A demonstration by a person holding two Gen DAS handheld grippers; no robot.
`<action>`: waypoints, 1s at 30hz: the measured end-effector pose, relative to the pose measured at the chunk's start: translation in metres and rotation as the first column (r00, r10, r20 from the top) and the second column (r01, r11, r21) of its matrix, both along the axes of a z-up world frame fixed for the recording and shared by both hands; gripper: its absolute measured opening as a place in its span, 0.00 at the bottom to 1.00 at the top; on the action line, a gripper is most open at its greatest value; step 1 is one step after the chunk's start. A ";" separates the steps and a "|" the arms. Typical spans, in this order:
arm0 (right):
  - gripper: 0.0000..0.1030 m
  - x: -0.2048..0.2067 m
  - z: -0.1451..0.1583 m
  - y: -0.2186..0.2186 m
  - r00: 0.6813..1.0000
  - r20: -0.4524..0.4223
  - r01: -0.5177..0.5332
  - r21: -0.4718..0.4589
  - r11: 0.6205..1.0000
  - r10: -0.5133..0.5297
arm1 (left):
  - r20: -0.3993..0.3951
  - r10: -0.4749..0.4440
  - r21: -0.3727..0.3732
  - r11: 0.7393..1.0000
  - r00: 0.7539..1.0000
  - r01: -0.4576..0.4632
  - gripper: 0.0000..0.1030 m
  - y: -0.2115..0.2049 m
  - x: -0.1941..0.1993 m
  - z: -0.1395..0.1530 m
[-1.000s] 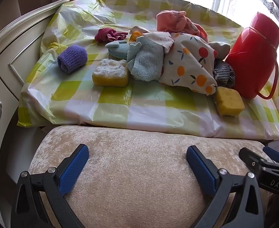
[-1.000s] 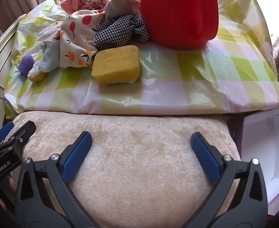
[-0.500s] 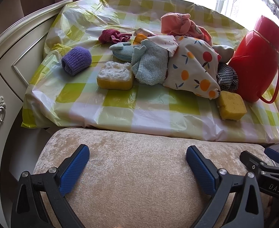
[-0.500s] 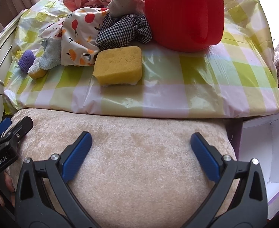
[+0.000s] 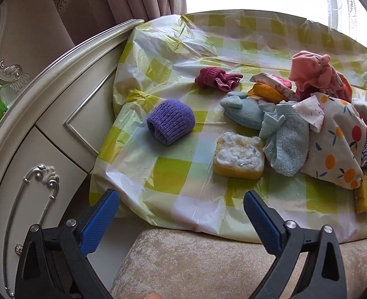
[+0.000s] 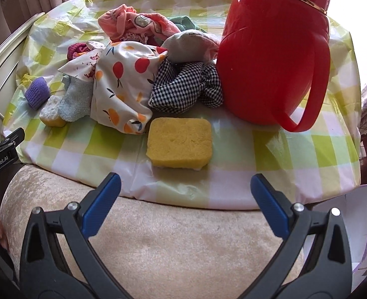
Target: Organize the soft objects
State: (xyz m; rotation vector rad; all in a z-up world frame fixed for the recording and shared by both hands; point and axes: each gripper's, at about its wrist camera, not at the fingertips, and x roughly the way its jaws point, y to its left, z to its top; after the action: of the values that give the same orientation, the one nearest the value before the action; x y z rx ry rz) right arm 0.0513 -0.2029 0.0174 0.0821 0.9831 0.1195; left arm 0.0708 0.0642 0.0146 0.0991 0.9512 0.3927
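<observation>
Both claws hang over a beige velvet cushion [image 6: 158,244] that butts against the near edge of the desk, which is covered by a yellow-green checked plastic sheet [image 5: 173,174]. The left gripper [image 5: 181,214] has its blue-padded jaws spread wide with nothing between them, just short of the desk's near left corner. The right gripper [image 6: 185,196] is likewise gaping and empty, at the near edge.

Straight ahead of the right claw, near that edge, lies a plain yellow rectangular sponge [image 6: 179,145] – apart from the heap behind it. The heap runs across the middle of the desk: a white cloth printed with oranges and red fruit [image 6: 123,87], a black-and-white checked fabric [image 6: 183,89] touching the tall red plastic thermos jug [image 6: 273,57] toward the right edge, a grey cloth [image 6: 190,47] and pink garments [image 6: 131,22] further back.

Toward the left edge – a rolled purple knitted sock [image 5: 171,122] lies alone; a yellow sponge with a white fuzzy top [image 5: 238,158] touches a pale blue terry mitt [image 5: 285,144], with a crumpled magenta sock [image 5: 215,79] behind
</observation>
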 end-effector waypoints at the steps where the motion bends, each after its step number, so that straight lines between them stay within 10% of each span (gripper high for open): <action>1: 1.00 0.002 0.000 0.001 1.000 -0.005 -0.001 0.002 1.000 0.001 | 0.002 0.010 0.005 1.000 1.000 -0.010 0.98 0.004 0.003 -0.001; 18: 1.00 0.042 -0.020 0.022 0.994 -0.111 -0.007 0.015 1.000 0.009 | -0.009 0.017 -0.229 0.973 1.000 -0.018 0.90 0.079 0.097 -0.032; 26: 0.93 0.068 -0.040 0.031 0.986 -0.162 -0.036 -0.001 0.999 0.035 | -0.052 -0.005 -0.203 0.979 0.999 -0.006 0.86 0.080 0.140 -0.059; 30: 0.77 0.077 -0.049 0.034 0.984 -0.171 -0.054 -0.003 0.999 0.053 | -0.059 -0.012 -0.185 0.983 0.998 0.001 0.59 0.080 0.146 -0.060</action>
State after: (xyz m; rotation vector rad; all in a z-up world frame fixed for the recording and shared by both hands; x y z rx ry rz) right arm 0.1284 -0.1687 -0.0315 0.0598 1.1572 0.1605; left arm 0.2170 0.1440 -0.0457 -0.0552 1.0421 0.2954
